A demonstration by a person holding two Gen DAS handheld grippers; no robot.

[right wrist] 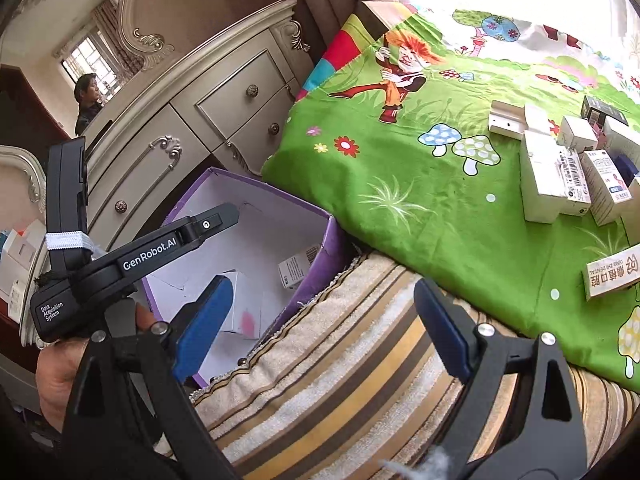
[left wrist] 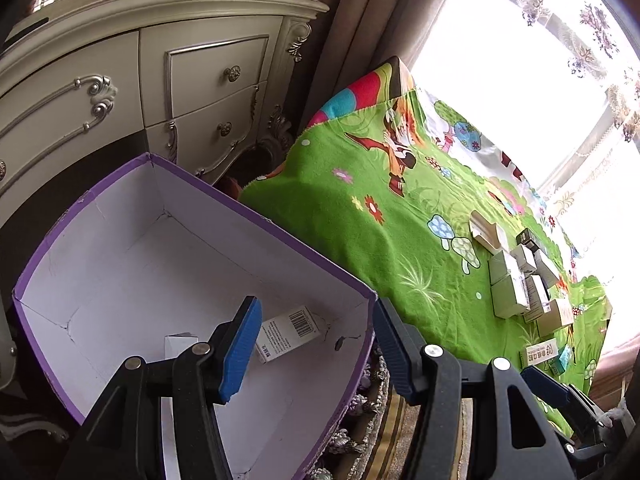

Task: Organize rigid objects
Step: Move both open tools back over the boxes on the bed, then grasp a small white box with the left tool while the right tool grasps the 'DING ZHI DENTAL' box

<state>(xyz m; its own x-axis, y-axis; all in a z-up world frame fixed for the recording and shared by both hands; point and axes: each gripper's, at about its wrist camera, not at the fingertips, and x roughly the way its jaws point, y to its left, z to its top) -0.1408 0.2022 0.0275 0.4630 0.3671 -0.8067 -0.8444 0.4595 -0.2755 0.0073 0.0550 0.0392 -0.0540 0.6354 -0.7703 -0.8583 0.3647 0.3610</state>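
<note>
A green cartoon-printed fleece blanket (right wrist: pixel 400 208) is covering the bed, with small white cardboard boxes (right wrist: pixel 560 172) clustering near its right edge.

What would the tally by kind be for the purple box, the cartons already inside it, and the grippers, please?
Purple box: 1
Cartons inside it: 2 visible, the barcode carton and the plain white carton
Grippers: 2, the left gripper and the right gripper, both open
Total: 5
</note>
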